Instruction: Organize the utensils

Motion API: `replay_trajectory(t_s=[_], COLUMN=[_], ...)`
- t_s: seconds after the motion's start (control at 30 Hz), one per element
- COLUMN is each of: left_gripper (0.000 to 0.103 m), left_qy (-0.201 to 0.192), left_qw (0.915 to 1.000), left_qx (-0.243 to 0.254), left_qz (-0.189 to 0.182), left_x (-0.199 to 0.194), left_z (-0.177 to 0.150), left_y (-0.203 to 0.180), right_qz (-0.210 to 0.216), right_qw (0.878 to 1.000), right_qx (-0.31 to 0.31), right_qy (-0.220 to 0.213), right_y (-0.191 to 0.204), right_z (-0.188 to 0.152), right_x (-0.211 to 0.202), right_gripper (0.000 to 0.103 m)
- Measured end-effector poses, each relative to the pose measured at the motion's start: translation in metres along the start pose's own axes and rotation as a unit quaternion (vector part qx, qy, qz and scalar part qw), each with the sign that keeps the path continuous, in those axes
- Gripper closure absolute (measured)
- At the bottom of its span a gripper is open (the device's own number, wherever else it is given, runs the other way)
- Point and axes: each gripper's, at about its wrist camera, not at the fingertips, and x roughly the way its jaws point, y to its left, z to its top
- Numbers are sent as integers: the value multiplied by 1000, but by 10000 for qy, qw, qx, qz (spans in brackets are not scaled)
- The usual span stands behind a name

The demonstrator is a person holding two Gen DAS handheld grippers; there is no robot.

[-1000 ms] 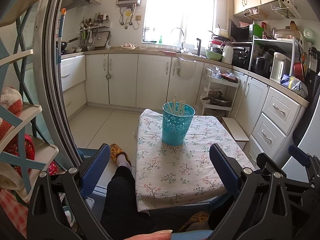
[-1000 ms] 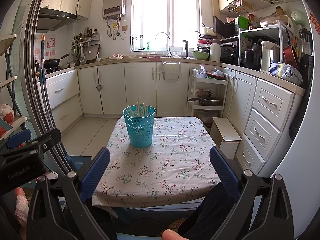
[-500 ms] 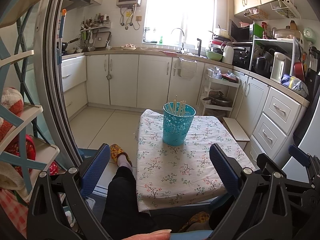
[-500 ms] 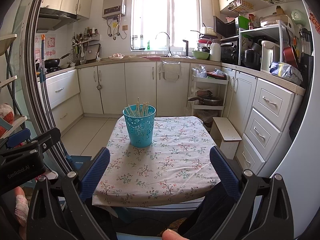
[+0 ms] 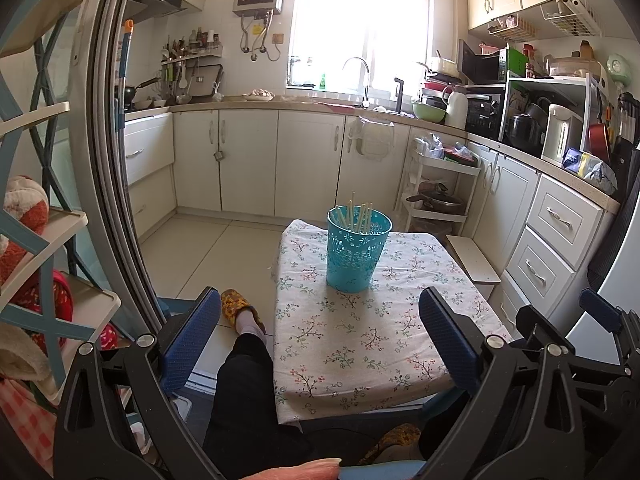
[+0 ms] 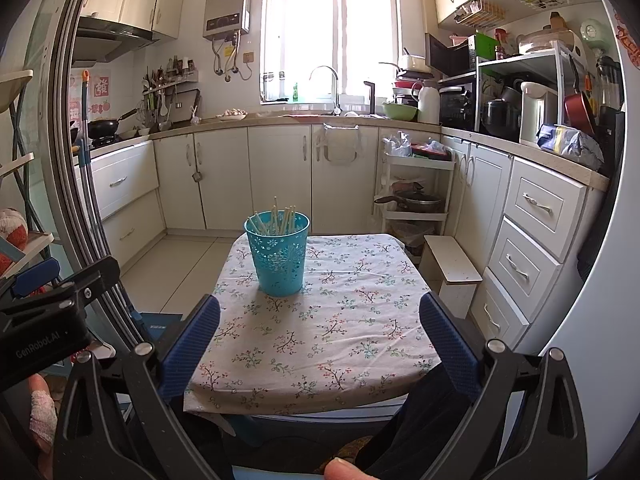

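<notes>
We see a bundle of pale chopsticks point(image 5: 356, 214) standing upright inside a teal perforated cup point(image 5: 357, 252), their tips rising a little above its rim. In the right wrist view the same chopsticks point(image 6: 276, 216) lean loosely against one another in the cup point(image 6: 278, 254), which seems to hold them together so they do not scatter. We cannot tell how many there are, nor whether anything else lies in the cup.

The cup stands on the far half of a small counter point(image 5: 360, 344) covered with a floral cloth, nearer its left edge than its right. No other utensils show on the cloth, so we judge that the sorting is either finished or not yet begun.

Our left tongs point(image 5: 320, 340) hang wide open and hold nothing, well short of the cup, above the near left edge of the counter and the person's knee. Our right tongs point(image 6: 320, 340) are likewise spread wide and empty, above the counter's near edge. Both appear to be held back so the cup stays in plain sight between the blue pads.

Beyond the counter lie white kitchen cabinets point(image 6: 280, 176) and a bright window point(image 6: 332, 32).
</notes>
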Motion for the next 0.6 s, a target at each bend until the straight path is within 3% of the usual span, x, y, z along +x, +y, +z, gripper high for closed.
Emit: replay_trajectory(t_s=[0.6], left_gripper=[8], left_qy=[16], left_qw=[10000], left_qx=[64], left_qz=[64], left_x=[0], left_z=[4], left_y=[1], right_qz=[-17], right_qw=[10000], right_qx=[15], right_qy=[-14], right_y=[-3], right_z=[1], right_x=[-2], right_gripper=[7])
